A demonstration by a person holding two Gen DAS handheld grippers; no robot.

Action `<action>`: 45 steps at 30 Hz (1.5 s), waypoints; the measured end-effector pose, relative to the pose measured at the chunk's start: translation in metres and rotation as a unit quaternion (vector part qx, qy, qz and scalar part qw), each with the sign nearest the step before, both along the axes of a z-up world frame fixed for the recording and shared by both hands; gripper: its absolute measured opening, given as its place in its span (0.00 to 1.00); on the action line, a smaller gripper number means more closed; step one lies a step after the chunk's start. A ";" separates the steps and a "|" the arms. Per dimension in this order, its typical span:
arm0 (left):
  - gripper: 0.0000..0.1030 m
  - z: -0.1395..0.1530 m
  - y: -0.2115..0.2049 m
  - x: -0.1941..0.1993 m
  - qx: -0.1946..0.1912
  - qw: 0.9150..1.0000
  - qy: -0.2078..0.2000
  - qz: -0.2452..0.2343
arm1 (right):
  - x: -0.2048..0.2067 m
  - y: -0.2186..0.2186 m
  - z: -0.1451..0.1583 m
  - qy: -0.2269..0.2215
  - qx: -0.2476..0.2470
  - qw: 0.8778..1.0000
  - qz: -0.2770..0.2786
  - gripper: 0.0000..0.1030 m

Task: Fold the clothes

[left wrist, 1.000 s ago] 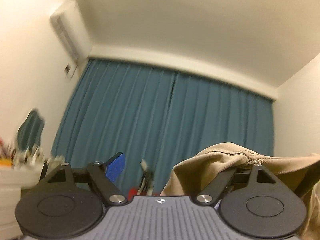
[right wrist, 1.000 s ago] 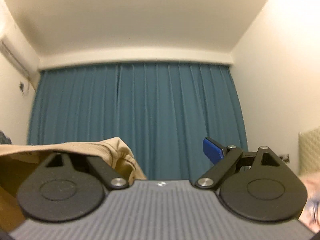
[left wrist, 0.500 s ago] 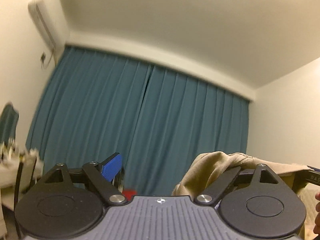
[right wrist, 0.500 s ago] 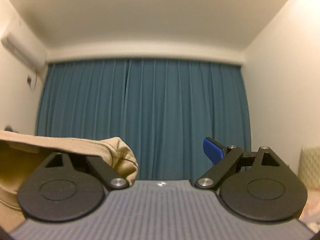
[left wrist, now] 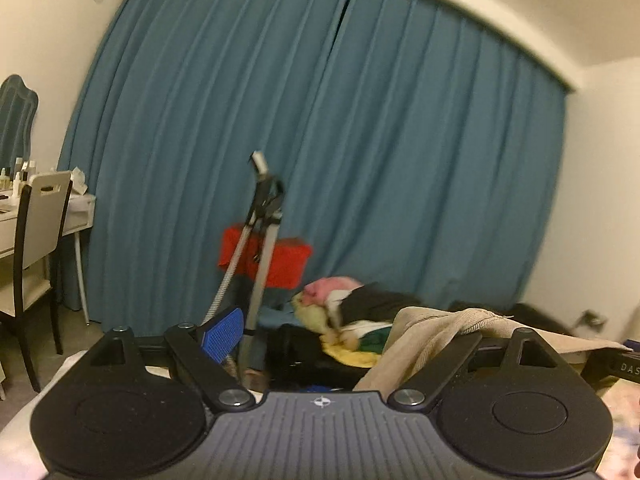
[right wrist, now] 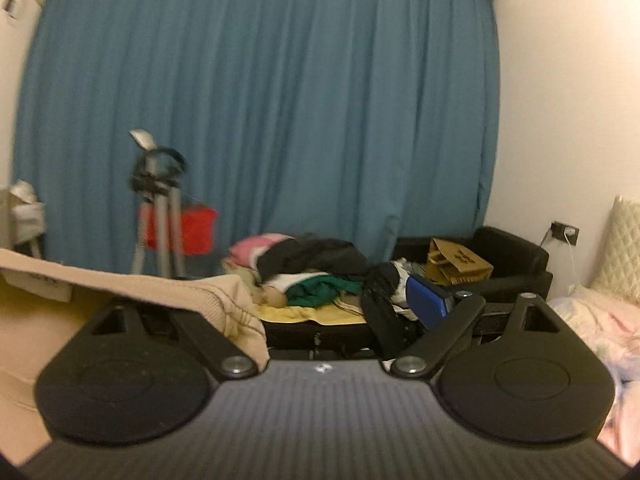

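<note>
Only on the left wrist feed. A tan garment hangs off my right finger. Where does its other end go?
Observer: The tan garment runs across and drapes over the left finger of the right gripper. That gripper's jaws stand open, with nothing between the pads.
Operator: Anything on the dark sofa behind the clothes pile? It's a blur for me.
Observer: A brown paper bag sits on the sofa, towards its left end.
Operator: And past the sofa, further right?
Observer: A pale quilted headboard stands at the far right edge.
</note>
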State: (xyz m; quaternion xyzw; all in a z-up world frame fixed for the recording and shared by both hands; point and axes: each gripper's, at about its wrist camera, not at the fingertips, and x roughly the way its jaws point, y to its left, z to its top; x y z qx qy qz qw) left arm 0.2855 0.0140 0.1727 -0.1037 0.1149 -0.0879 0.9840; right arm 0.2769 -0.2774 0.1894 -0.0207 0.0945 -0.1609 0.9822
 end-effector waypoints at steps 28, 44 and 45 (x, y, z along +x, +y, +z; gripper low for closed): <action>1.00 -0.258 -0.068 0.307 0.175 0.945 0.272 -0.057 | 0.234 -0.020 -0.205 0.269 0.064 0.955 0.108 0.87; 0.98 -0.199 0.050 -0.076 -0.021 0.978 0.205 -0.017 | -0.080 0.044 -0.132 0.125 0.104 0.978 0.128 0.87; 0.98 -0.203 0.057 -0.088 -0.030 0.979 0.199 -0.015 | -0.098 0.046 -0.135 0.123 0.107 0.978 0.131 0.87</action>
